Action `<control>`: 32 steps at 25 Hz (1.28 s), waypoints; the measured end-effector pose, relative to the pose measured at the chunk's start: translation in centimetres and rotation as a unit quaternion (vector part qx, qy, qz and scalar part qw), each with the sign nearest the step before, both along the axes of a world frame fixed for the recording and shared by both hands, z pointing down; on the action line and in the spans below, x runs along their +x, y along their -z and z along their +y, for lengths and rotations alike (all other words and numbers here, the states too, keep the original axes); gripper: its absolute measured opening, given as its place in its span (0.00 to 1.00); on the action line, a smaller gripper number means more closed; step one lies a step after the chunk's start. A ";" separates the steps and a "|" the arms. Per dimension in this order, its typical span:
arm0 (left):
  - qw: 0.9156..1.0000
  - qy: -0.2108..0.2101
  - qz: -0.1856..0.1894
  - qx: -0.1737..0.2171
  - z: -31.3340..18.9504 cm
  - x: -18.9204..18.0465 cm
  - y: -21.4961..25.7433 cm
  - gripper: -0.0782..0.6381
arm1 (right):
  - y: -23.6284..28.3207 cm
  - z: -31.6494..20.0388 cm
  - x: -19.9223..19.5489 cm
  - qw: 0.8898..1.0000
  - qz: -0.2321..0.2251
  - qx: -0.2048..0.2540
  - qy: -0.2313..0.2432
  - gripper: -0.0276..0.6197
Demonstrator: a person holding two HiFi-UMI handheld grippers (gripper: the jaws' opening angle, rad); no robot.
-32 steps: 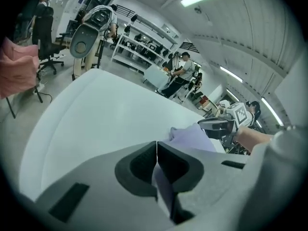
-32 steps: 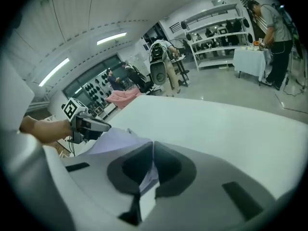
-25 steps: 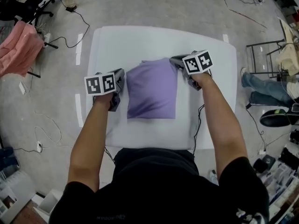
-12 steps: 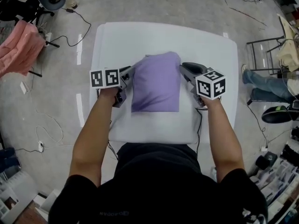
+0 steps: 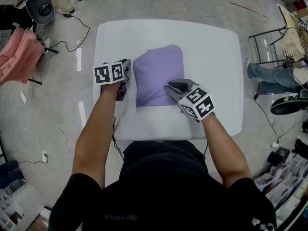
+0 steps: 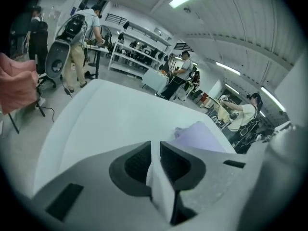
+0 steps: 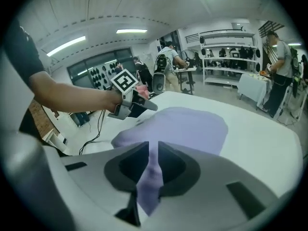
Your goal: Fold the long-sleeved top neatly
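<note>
Folded top [image 5: 159, 76] lies mid-surface [image 5: 211, 47]; left gripper [image 5: 124, 75] beside its left edge and right gripper [image 5: 171, 86] over its near corner have fingers just closing, slightly apart, empty; best to square edges lightly, snagging no layer.

1. Head view: mounted on the person's head, looking steeply down from well above. It takes in the whole white table [image 5: 216, 47], with the arms coming in from the bottom edge.
2. Left gripper view: rides on the left gripper [image 5: 127, 64], low and close to the tabletop, facing across it toward the shelves.
3. Right gripper view: rides on the right gripper [image 5: 169, 85], facing the left one, which sits upper left of frame.
4. All three share the purple top [image 5: 159, 76] and the table.
</note>
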State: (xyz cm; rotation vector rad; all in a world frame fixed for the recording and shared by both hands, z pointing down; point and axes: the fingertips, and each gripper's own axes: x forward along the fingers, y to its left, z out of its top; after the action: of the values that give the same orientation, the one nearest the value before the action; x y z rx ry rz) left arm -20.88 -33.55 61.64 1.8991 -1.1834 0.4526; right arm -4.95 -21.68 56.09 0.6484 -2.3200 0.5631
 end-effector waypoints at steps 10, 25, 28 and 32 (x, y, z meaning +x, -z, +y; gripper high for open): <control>0.996 -0.056 -0.069 0.031 9.5 -2.2 3.5 0.17 | -2.6 3.4 -9.3 0.993 0.084 0.056 0.066 0.12; 0.989 -0.123 -0.050 0.068 20.6 -3.3 6.6 0.17 | -0.6 4.1 -10.1 0.988 0.114 0.105 -0.027 0.16; 0.984 -0.146 -0.046 0.096 21.1 -1.4 8.5 0.17 | 3.0 5.6 -8.4 0.993 0.019 0.088 -0.080 0.16; 0.981 -0.149 -0.028 0.120 21.8 0.2 11.2 0.17 | 6.6 7.1 -4.6 0.987 -0.043 0.081 -0.131 0.15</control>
State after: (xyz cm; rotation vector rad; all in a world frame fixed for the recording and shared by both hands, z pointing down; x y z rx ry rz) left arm -20.68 -11.73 50.39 2.3015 -1.0279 0.5454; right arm -9.54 -14.55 49.53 1.0347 -2.3947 0.5324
